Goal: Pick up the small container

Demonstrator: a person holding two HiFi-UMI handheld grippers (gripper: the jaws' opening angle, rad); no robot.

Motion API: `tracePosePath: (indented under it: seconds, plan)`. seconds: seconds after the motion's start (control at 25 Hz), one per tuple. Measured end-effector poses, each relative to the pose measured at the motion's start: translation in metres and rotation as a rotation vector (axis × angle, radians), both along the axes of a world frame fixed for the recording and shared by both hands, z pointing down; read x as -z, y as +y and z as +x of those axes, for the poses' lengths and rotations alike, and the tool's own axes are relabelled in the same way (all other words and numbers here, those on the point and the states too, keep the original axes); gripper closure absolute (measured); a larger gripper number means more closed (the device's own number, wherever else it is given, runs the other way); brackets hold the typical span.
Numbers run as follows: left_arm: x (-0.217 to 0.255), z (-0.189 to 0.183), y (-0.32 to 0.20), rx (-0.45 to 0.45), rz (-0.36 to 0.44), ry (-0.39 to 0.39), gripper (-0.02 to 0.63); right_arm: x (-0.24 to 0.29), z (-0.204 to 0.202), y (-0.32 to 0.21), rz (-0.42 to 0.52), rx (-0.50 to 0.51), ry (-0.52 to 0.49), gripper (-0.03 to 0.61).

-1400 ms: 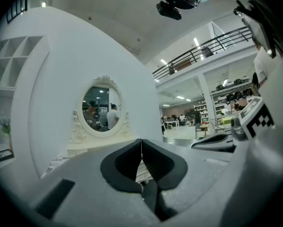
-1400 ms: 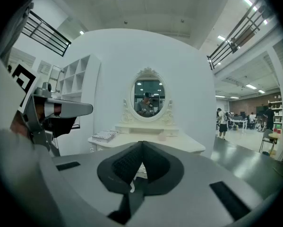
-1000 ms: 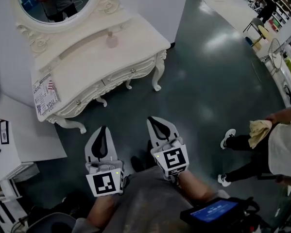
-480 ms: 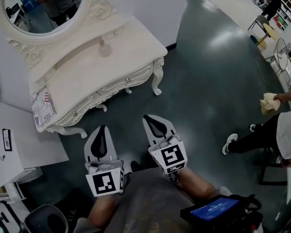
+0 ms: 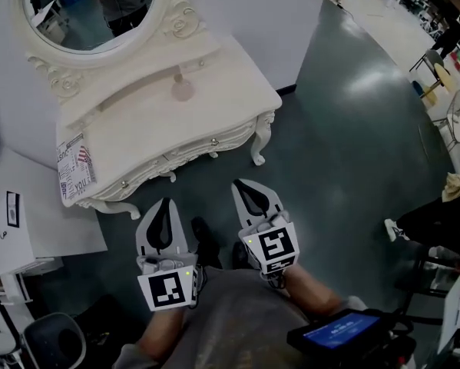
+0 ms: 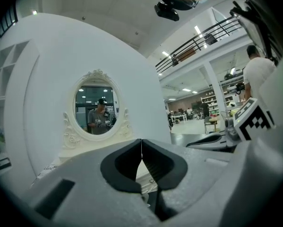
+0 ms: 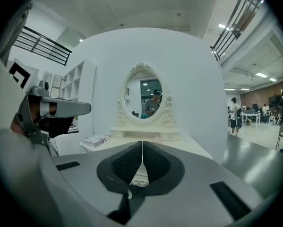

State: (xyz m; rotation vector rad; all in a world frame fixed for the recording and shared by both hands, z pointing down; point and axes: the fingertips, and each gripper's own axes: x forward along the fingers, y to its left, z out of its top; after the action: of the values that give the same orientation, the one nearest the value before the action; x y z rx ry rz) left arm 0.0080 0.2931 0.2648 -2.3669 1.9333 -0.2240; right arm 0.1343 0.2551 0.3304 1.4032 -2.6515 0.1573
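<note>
The small container [image 5: 182,89], a pale pink round pot, stands near the back of the white dressing table [image 5: 214,102], just below the oval mirror [image 5: 99,10]. Both grippers hang over the dark floor in front of the table, well short of the container. My left gripper [image 5: 164,204] is shut with nothing in it, its jaws meeting in a thin line [image 6: 141,142]. My right gripper [image 5: 246,185] is likewise shut and empty [image 7: 142,144]. In both gripper views the table and mirror lie ahead; the container does not show there.
A printed booklet [image 5: 76,166] lies on the table's left end. White shelving [image 5: 18,221] stands to the left and a chair [image 5: 51,341] at the bottom left. A person's legs [image 5: 429,225] are at the right edge. A screen device [image 5: 339,333] hangs by my waist.
The dressing table has shifted right and slightly nearer in the head view. The person at the right has moved further toward the edge. Both grippers stay shut, held as before.
</note>
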Motion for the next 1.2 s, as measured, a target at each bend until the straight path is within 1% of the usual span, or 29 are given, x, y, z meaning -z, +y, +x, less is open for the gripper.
tracePosePath:
  seconds: [0.12,0.24,0.44,0.64,0.8,0.96,1.08,1.2]
  plan:
    - [-0.007,-0.010,-0.013,0.023,-0.012,0.013,0.598,-0.007,-0.007,-0.015,0.002,0.016,0.015,0.565]
    - [-0.014,-0.021,-0.031,0.035,-0.025,0.028,0.598,-0.013,-0.014,-0.032,-0.022,0.017,0.031,0.565]
    - [-0.028,-0.041,-0.068,0.034,-0.059,0.047,0.598,-0.024,-0.031,-0.069,-0.036,0.008,0.049,0.565]
    - [-0.037,-0.070,-0.111,0.023,-0.087,0.066,0.598,-0.029,-0.061,-0.112,-0.050,-0.006,0.059,0.565]
    - [-0.029,-0.100,-0.149,0.005,-0.066,0.086,0.598,-0.020,-0.092,-0.149,-0.031,-0.022,0.072,0.565]
    - [-0.018,-0.122,-0.182,-0.027,-0.042,0.098,0.598,-0.006,-0.108,-0.179,-0.016,-0.062,0.064,0.565]
    - [-0.014,-0.130,-0.203,-0.054,-0.025,0.108,0.598,0.005,-0.112,-0.195,0.012,-0.097,0.071,0.565]
    - [-0.011,-0.128,-0.217,-0.090,-0.015,0.117,0.598,0.011,-0.112,-0.207,0.028,-0.124,0.078,0.565]
